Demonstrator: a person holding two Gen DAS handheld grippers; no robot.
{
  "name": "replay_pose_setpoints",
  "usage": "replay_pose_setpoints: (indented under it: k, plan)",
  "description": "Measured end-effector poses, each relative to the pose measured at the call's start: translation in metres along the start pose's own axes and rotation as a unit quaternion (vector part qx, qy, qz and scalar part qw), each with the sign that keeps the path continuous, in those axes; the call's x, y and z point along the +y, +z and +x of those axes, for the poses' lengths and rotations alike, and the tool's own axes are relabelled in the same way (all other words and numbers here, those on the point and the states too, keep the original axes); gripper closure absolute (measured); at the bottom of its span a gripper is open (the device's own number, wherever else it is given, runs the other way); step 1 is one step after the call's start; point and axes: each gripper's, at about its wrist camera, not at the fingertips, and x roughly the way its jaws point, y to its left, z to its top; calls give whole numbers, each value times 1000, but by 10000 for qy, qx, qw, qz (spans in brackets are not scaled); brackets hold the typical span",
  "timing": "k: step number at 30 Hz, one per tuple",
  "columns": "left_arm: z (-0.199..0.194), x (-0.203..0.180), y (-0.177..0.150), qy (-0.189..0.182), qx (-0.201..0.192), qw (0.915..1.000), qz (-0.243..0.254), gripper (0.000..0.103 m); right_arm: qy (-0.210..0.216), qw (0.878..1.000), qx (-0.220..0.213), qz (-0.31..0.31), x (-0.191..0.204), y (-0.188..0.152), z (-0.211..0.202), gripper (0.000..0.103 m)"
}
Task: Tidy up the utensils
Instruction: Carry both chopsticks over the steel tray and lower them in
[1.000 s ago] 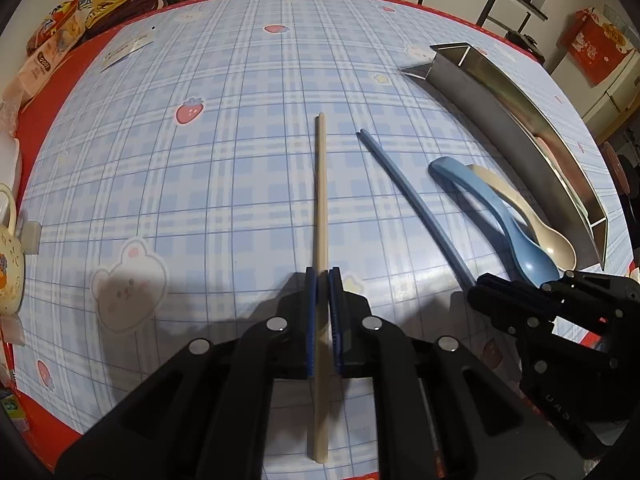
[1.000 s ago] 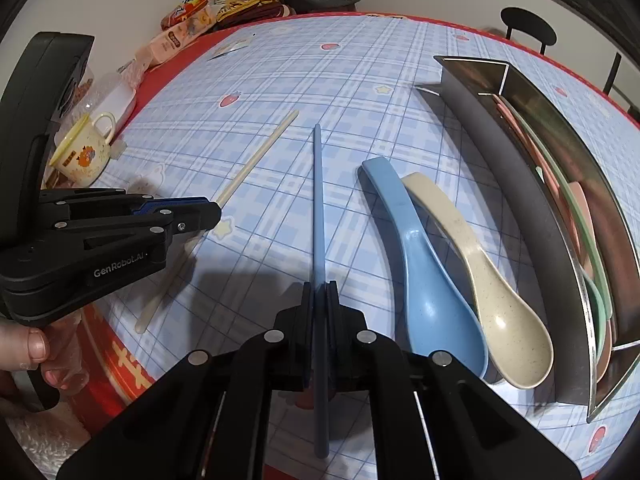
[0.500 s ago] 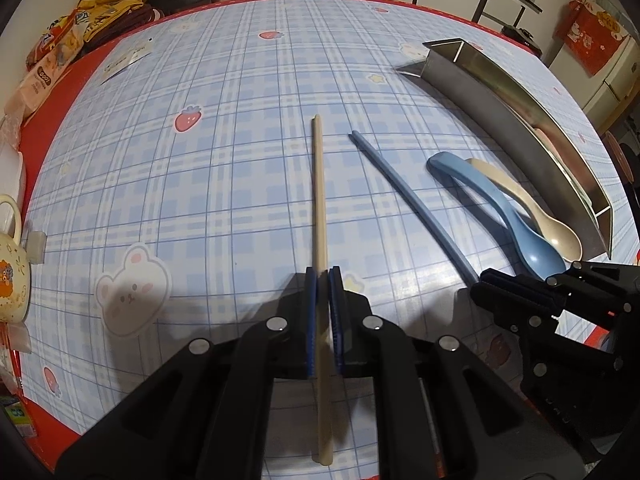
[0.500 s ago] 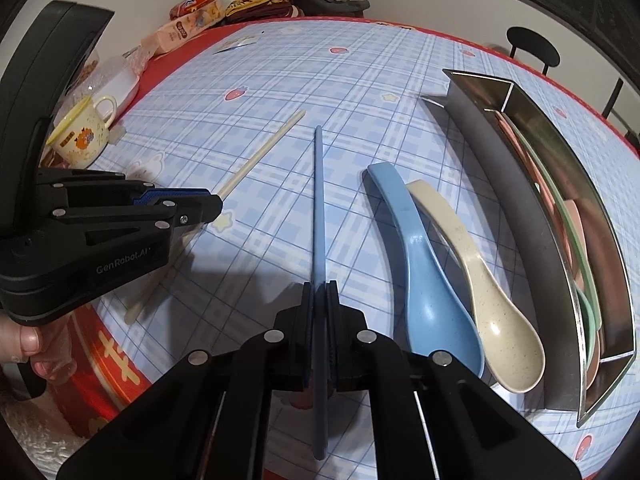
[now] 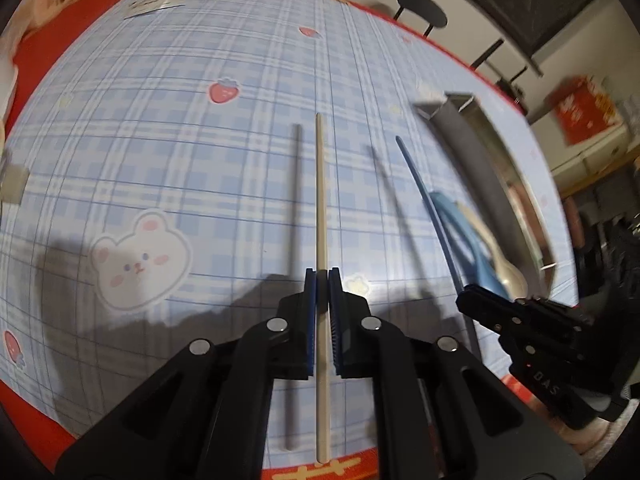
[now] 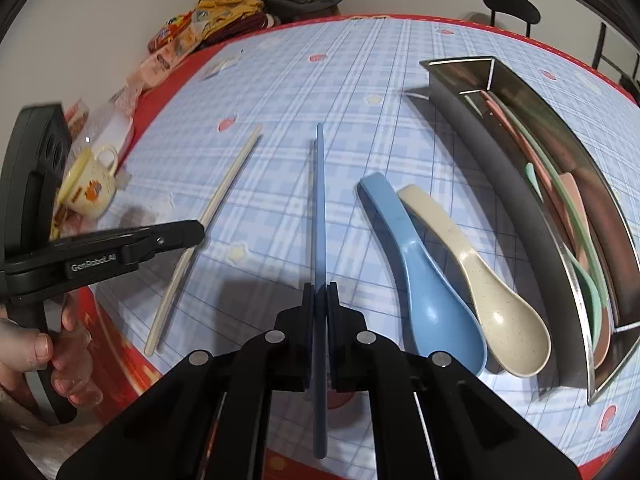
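My left gripper [image 5: 322,276] is shut on a beige chopstick [image 5: 321,200], held above the checked cloth with its shadow to the left. In the right wrist view that gripper [image 6: 192,232] and beige chopstick [image 6: 224,184] show at the left. My right gripper [image 6: 320,290] is shut on a blue chopstick [image 6: 319,200], also raised; from the left wrist view the blue chopstick [image 5: 424,196] and right gripper [image 5: 466,298] show at the right. A blue spoon [image 6: 420,272] and a beige speckled spoon [image 6: 480,272] lie side by side on the cloth beside a long steel tray [image 6: 516,200].
The steel tray holds pink and green utensils [image 6: 568,208]. A cream mug [image 6: 90,186] and snack packets [image 6: 208,20] sit at the table's far left edge. A person's hand [image 6: 36,356] grips the left tool. A dark stool [image 5: 420,14] stands beyond the table.
The left gripper has lifted and rolled with the beige chopstick, whose shadow now falls apart from it. The blue chopstick in the right gripper has also come a little off the cloth.
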Motion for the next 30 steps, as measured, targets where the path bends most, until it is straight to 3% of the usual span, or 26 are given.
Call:
replay_pose_setpoints:
  k: [7,12,18,22,30]
  plan:
    - [-10,16,1,-608,110,9971,-442,93,-166,9996,-182,142,6,7,-17,97]
    - [-12,-8,6,-631,57,9974,-345,93,-111,9991,-393,118,-4,7,-36,97]
    - [-19,-55,9,-576,-250,9964,-561,93,122,9978,-640,78,-48,14,-59,97]
    - [-13,-100,10,-565,-401,9936,-891,93,268,9973,-678,-38,-99,23,-77,97]
    - [8,-175,18,-672,-665,9852,-1430,93,379,9978,-510,-207,-176,45,-85,97]
